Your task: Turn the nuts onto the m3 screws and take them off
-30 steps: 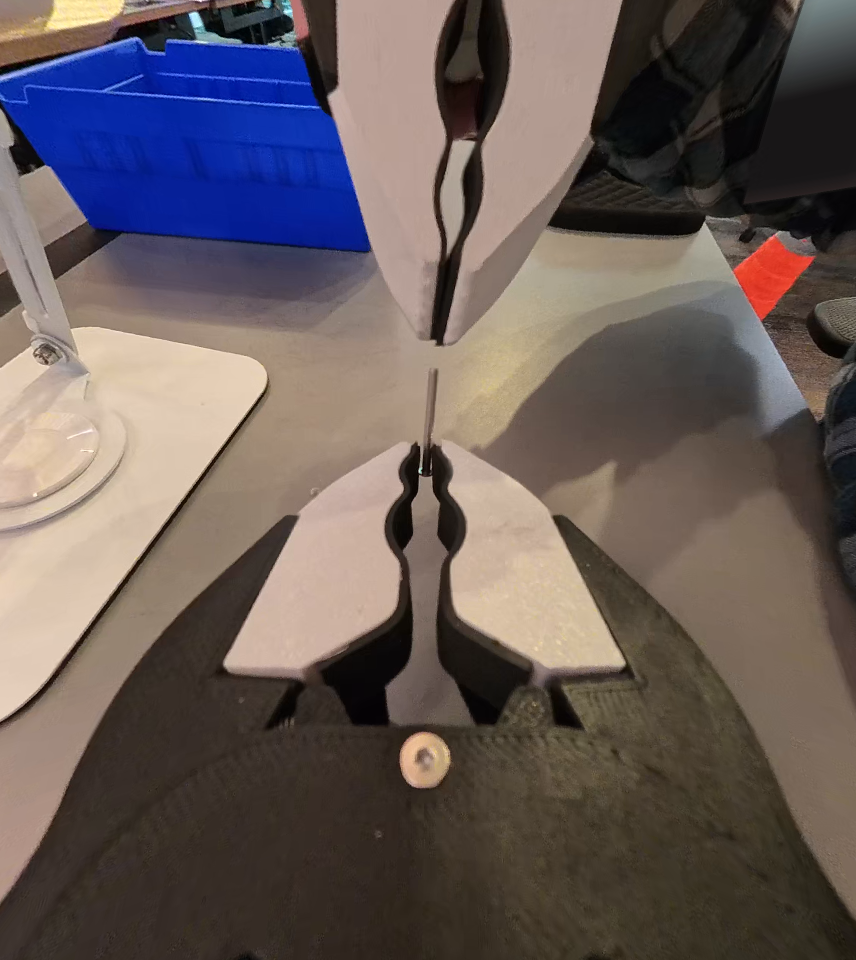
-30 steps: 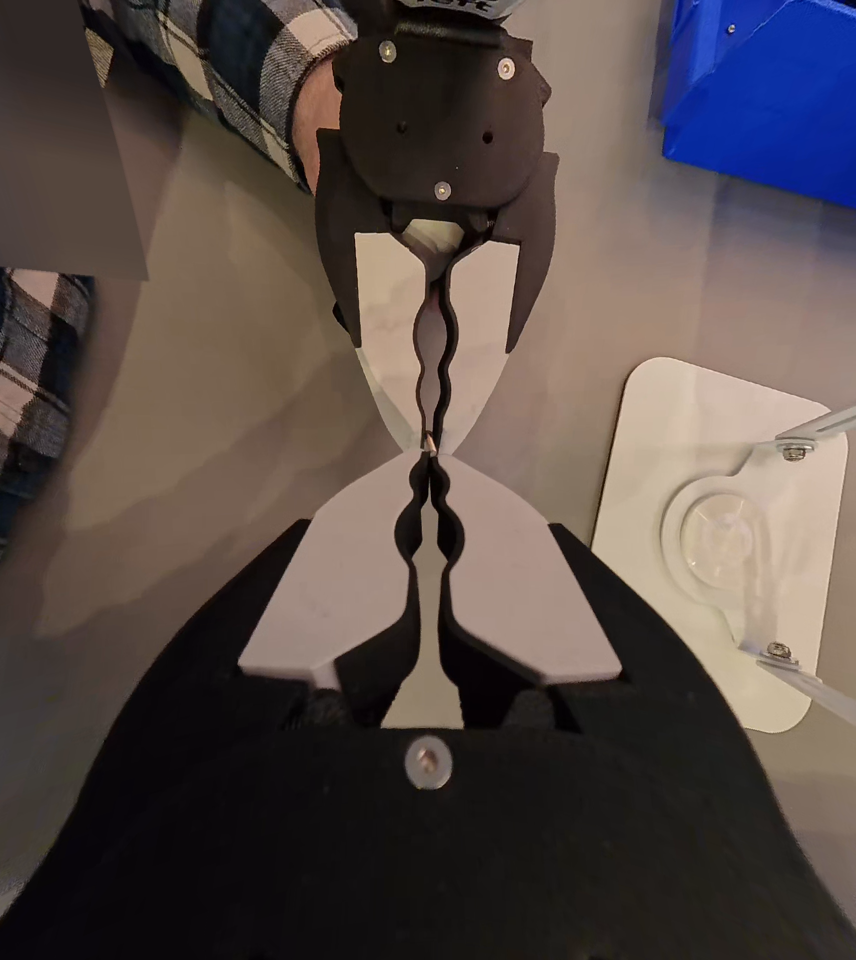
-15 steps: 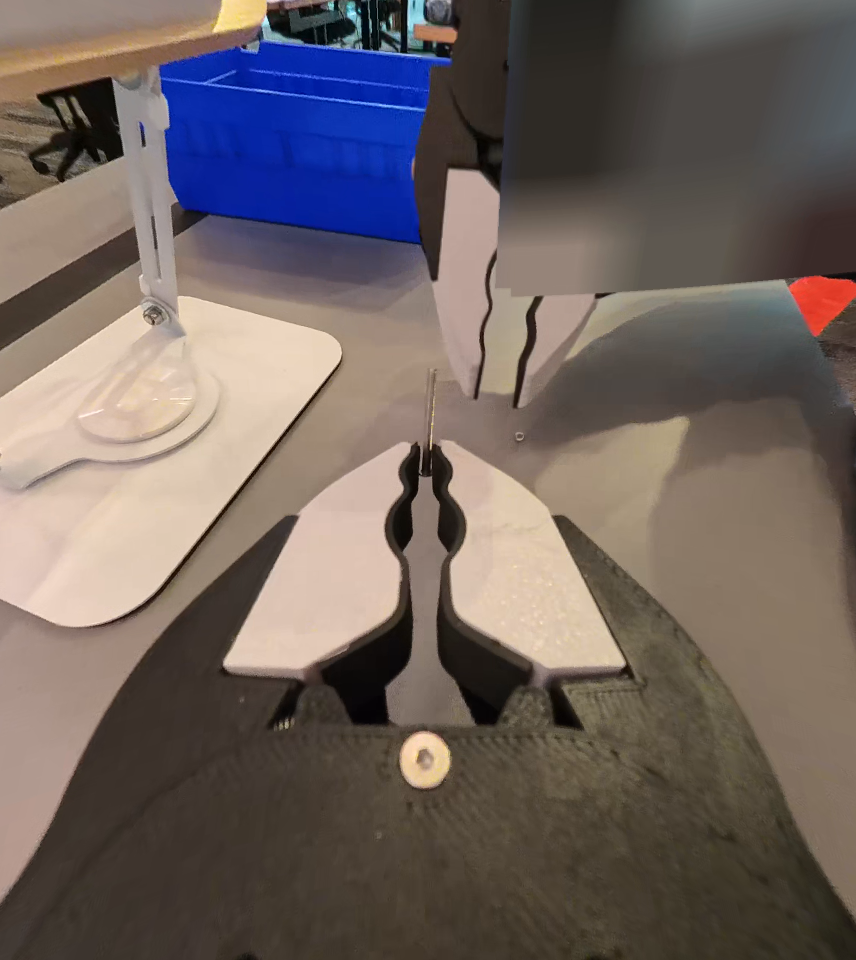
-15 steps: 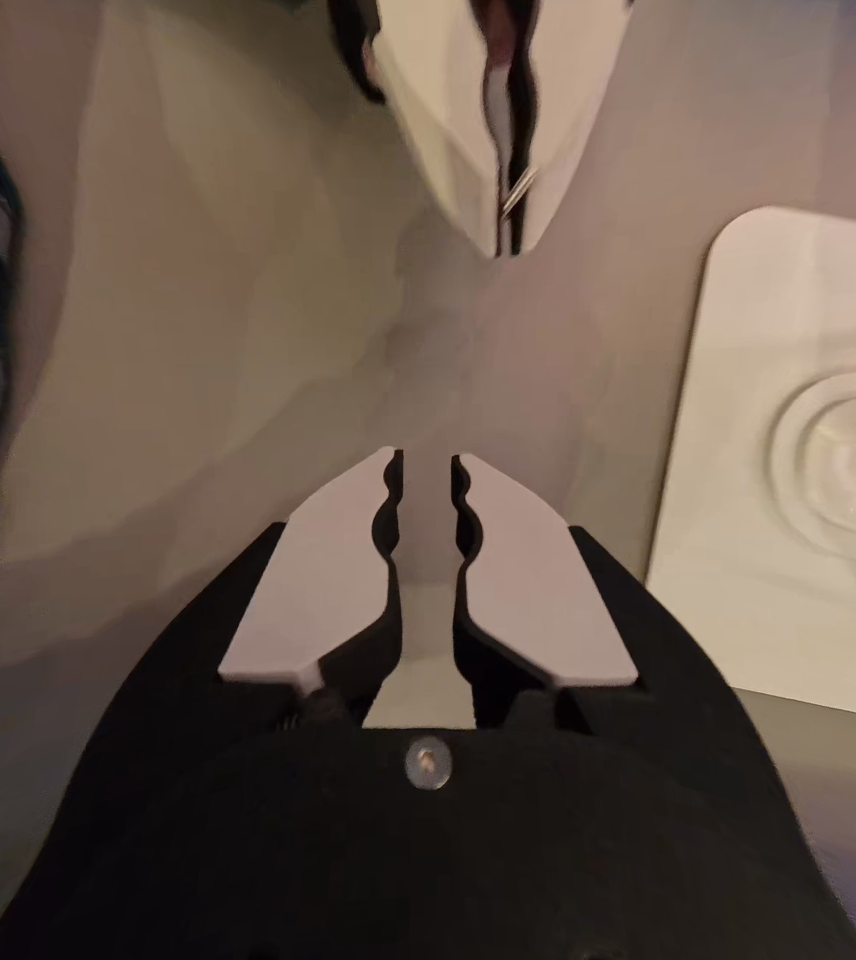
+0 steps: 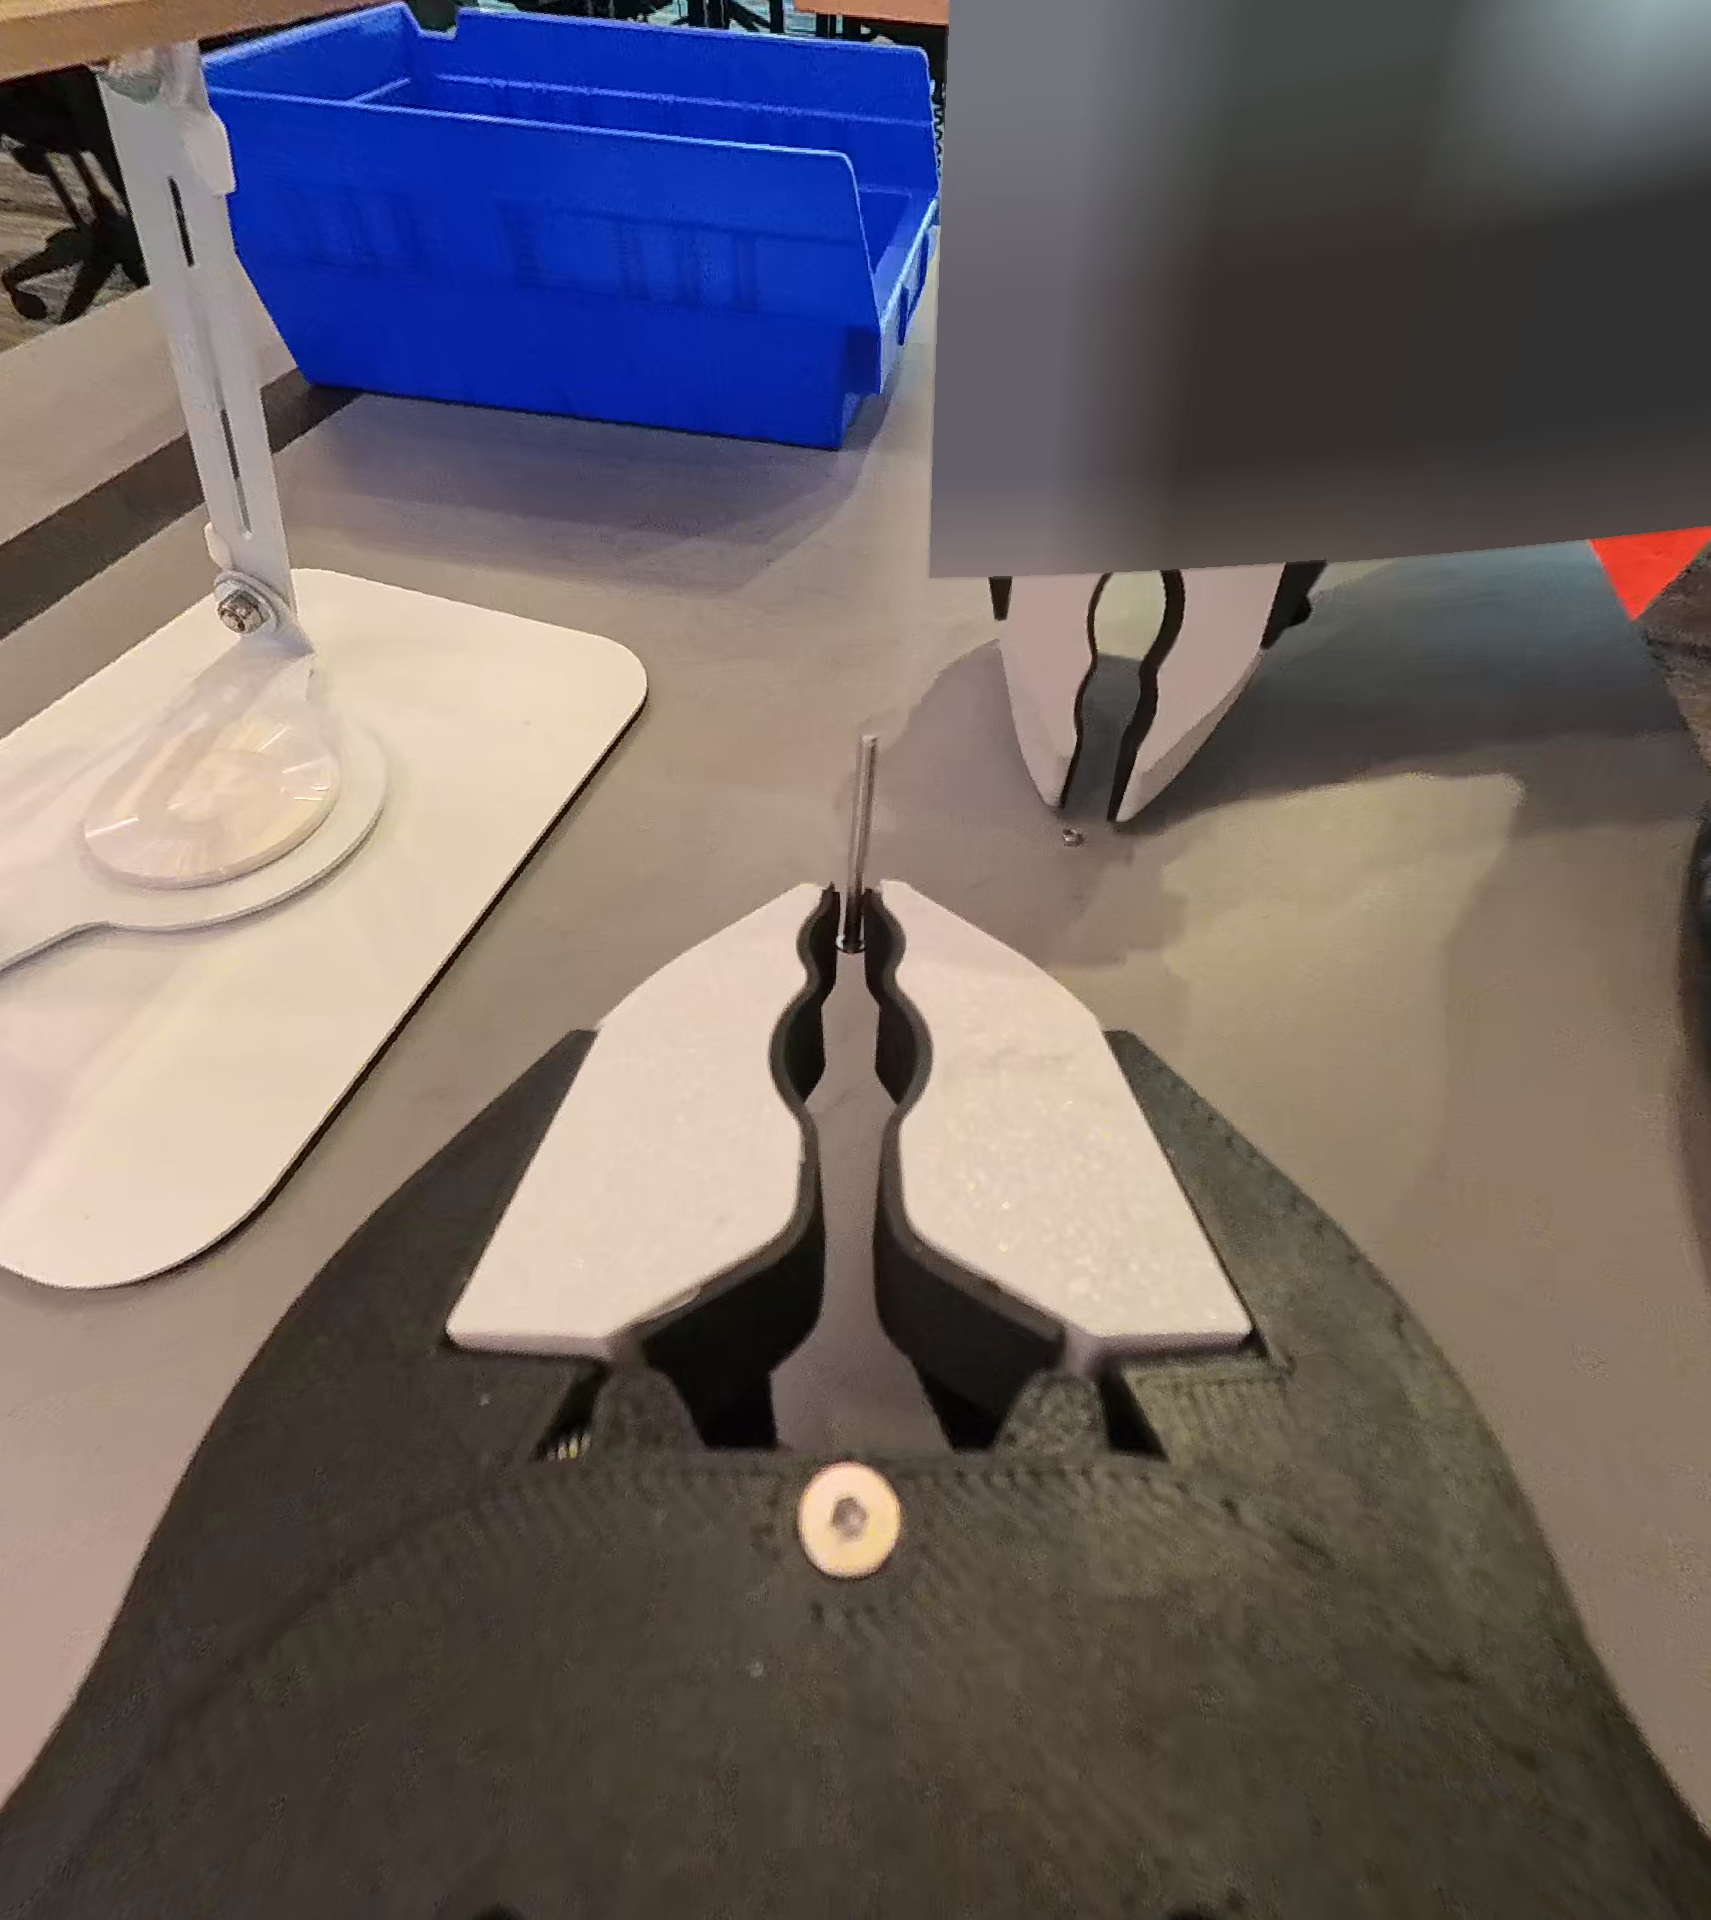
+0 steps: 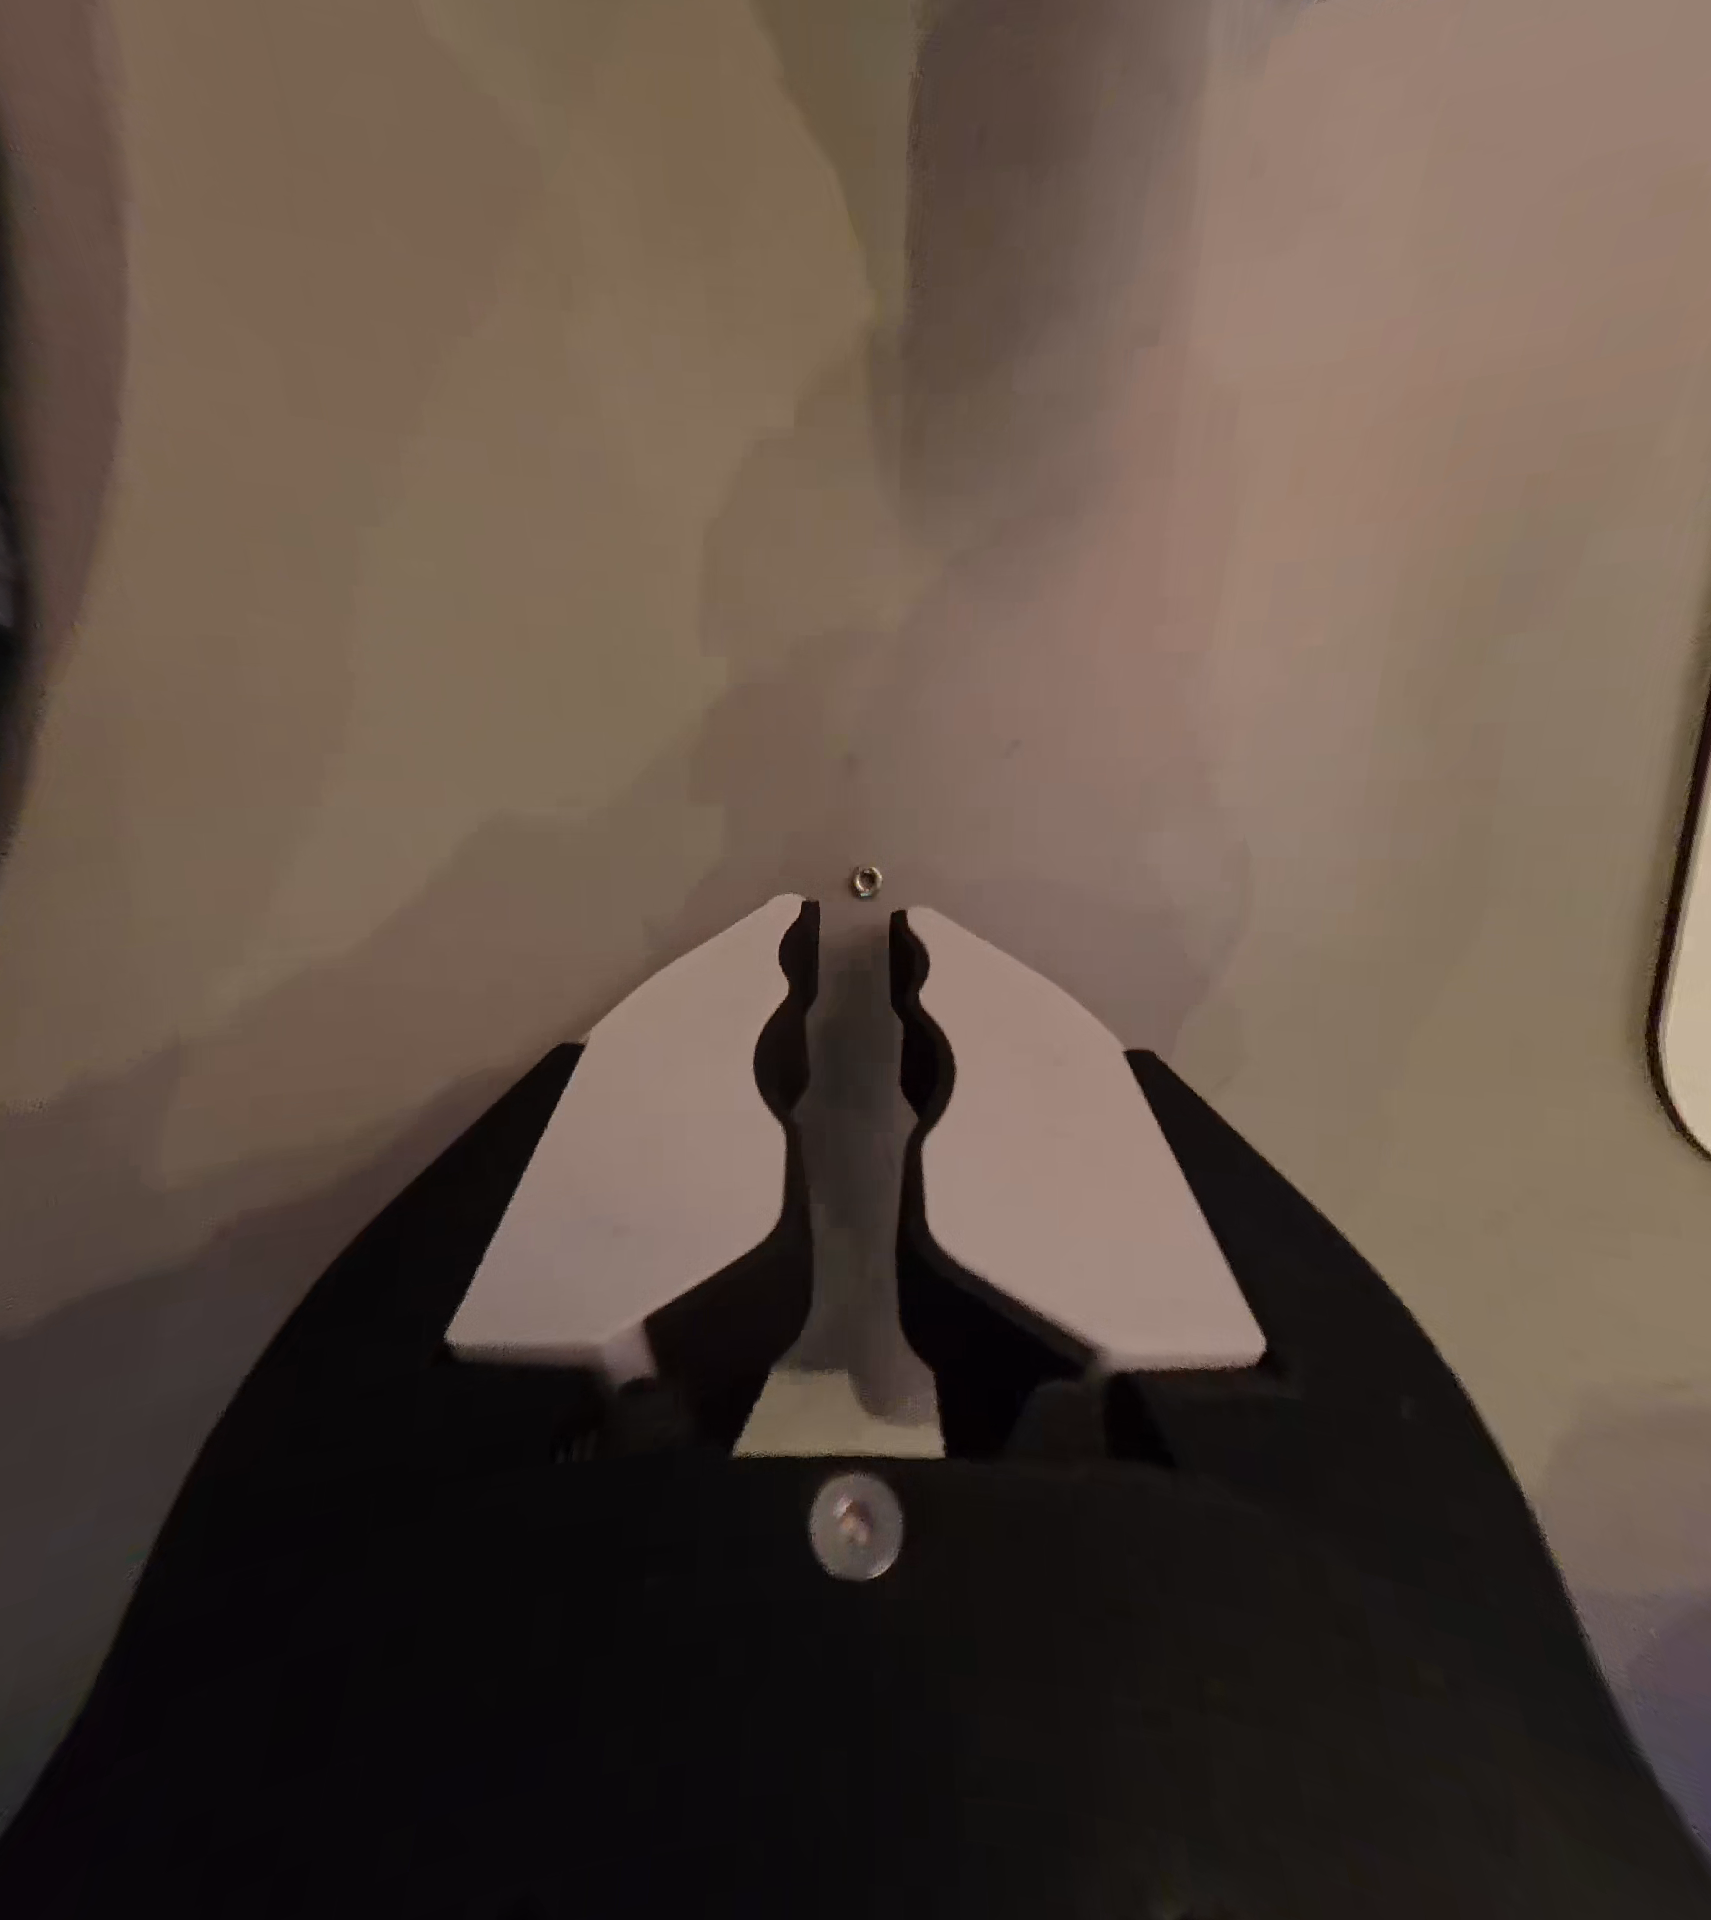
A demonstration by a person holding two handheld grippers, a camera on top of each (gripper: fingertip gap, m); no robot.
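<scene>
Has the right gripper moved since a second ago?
Yes. The right gripper has moved away from the thin metal rod toward the table, and is now open over a small nut.

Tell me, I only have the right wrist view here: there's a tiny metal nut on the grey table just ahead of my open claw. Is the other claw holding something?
Observer: Yes. The left claw is shut on a thin metal pin that sticks straight out past its tips.
Operator: How does my claw stand to the table?
Observer: The left wrist view shows the right claw pointing down at the table, tips just behind the nut.
Operator: What lies beyond the white edge on my right?
Observer: It is a white base plate carrying a white stand, with a blue bin behind it.
</scene>
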